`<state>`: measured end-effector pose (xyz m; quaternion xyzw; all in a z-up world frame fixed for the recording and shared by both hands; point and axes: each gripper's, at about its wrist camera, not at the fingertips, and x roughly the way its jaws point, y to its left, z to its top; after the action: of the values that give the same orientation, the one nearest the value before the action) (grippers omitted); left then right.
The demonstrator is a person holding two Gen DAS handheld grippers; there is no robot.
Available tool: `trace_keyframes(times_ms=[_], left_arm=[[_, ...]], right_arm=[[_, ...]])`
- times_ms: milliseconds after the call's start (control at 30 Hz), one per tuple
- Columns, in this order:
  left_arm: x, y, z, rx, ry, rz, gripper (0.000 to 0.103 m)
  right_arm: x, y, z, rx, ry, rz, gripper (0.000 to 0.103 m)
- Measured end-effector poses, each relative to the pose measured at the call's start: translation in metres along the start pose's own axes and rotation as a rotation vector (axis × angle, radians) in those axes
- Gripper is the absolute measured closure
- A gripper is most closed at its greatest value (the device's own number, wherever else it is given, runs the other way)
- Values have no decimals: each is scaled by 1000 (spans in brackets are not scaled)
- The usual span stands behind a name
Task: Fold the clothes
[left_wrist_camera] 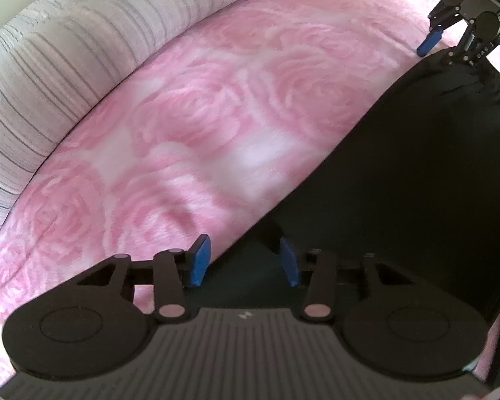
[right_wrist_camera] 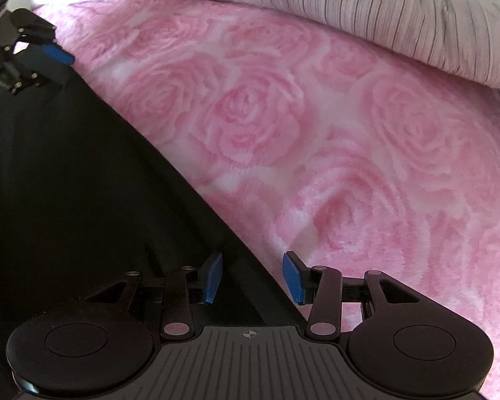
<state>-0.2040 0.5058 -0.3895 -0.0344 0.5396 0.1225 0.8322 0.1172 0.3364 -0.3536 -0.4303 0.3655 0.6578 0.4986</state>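
While both grippers sit at the edge of one dark cloth, the scene reads as follows.

Cloth: a black garment lies flat on the blanket, filling the right side of the left wrist view and the left side of the right wrist view; its straight edge runs diagonally across each frame.

Blanket: pink with a rose pattern, spread under the garment and covering most of both frames.

Pillow: a pale striped cushion curves along the upper left of the left wrist view and across the top of the right wrist view, resting against the blanket.

Left gripper: at the bottom centre of its own view, blue pads parted with a clear gap; the garment's edge runs between them, but neither pad presses on it. It also shows in the upper left of the right wrist view, at the garment's far corner.

Right gripper: at the bottom centre of its own view, pads likewise spread apart, straddling the garment's edge without clamping it. In the left wrist view it appears at the upper right, one blue pad visible above the cloth.
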Motion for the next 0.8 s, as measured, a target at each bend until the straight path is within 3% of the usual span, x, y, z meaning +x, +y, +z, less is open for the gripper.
trace_keyframes(times_ms=[167,267,333,400,467,600,800], left_arm=[[15,13,-11,21,48,-23,61],[16,14,-11,3,50,-26,65],[13,7,-12,44,37,-16,91],[8,-6,-15,105,23,35,100],[-1,-21,-21,139,-2,108,101],[-49,-49,-40,63,-107,224,101],[-161,-120,-103,-108,-220,239,101]], right_arm=[[4,-1,-3,15,0,10,59],[4,5,-5,19,2,-22,68],[3,10,-6,16,4,-55,82],[-13,27,-15,-8,-29,-110,100],[-30,44,-24,-33,-65,-166,103],[-65,79,-41,-84,-136,-278,103],[-127,149,-86,-157,-226,-406,103]])
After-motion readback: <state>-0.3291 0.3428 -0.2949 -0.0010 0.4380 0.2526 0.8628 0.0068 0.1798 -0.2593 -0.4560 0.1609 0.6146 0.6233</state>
